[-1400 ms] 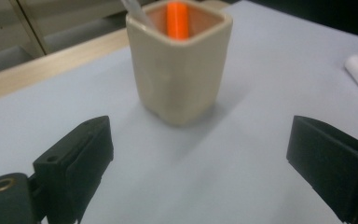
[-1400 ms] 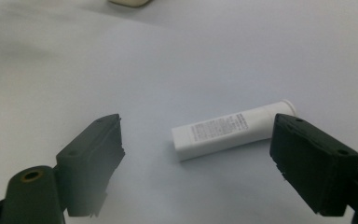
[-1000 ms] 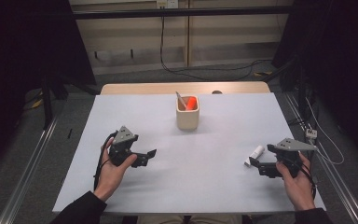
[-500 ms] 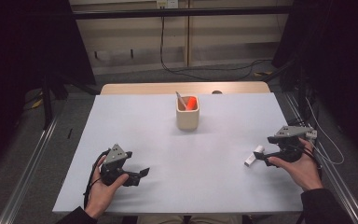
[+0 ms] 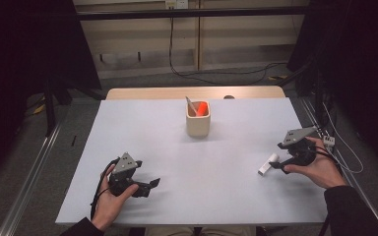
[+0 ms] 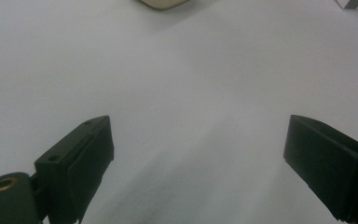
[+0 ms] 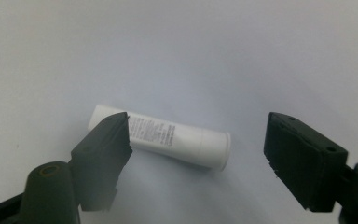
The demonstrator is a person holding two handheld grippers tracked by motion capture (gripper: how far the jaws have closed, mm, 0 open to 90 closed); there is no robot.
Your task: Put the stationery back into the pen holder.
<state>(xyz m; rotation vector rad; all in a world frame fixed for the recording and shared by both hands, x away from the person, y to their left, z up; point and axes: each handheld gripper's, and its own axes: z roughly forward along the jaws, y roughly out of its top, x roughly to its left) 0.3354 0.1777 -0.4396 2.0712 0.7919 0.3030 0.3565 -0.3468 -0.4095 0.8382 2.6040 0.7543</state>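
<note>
You see a small white plastic tube point(image 7: 161, 140), smooth with a soft shine. Your white table top point(image 5: 216, 167) looks smooth and matt. Your right gripper point(image 7: 198, 163) has matt black plastic jaws.

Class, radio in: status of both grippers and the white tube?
Right gripper open, jaws just closing around the white tube, which lies flat. Left gripper open over bare table. Nothing in the way.

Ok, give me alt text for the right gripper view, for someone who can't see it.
A small white plastic tube with fine grey print lies on its side on the white table, just beyond the right claw. Its two black jaws stand open, one at each end of the tube, not pressing it.
</note>
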